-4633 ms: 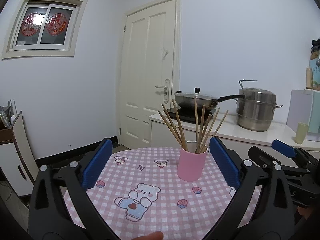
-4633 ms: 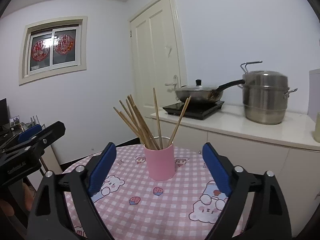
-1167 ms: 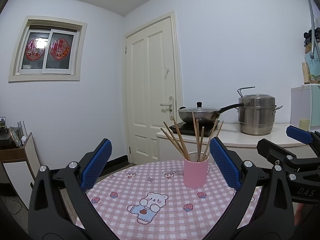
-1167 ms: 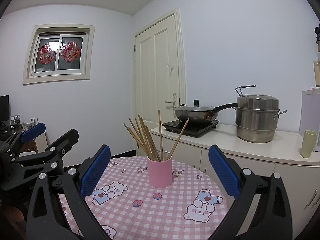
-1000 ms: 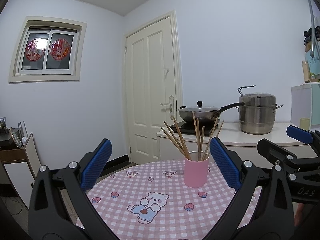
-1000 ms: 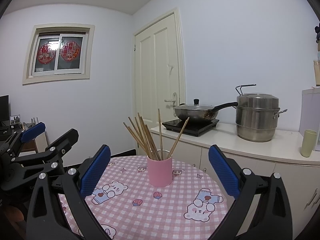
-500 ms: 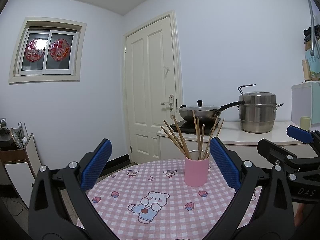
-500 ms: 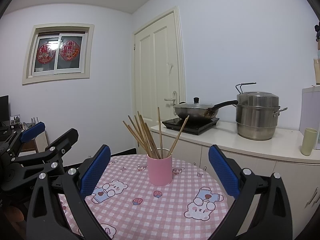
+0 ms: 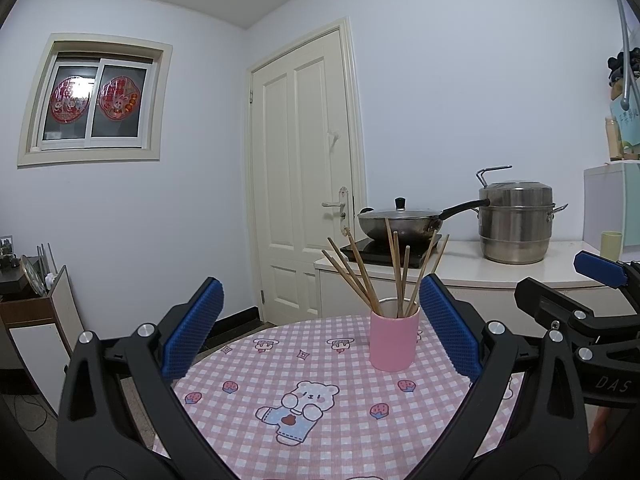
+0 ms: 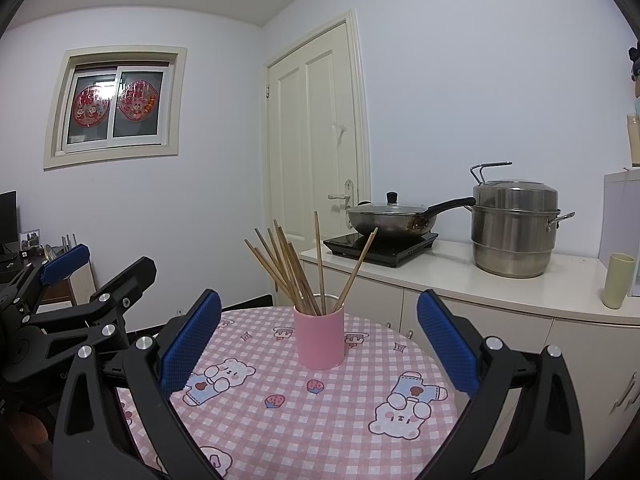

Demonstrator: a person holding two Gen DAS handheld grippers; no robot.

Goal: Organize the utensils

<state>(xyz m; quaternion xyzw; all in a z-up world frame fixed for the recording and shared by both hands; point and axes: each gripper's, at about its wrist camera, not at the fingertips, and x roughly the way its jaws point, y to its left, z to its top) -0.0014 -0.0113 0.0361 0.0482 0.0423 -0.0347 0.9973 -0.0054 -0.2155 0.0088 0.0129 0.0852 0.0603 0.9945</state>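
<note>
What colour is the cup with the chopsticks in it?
The smooth round cup is plain pink, clearest in the right wrist view.

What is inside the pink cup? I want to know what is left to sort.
Wooden chopsticks stand fanned out in the pink cup, with a metal rim showing just inside its mouth. The cup wall hides their lower ends and anything at the bottom.
</note>
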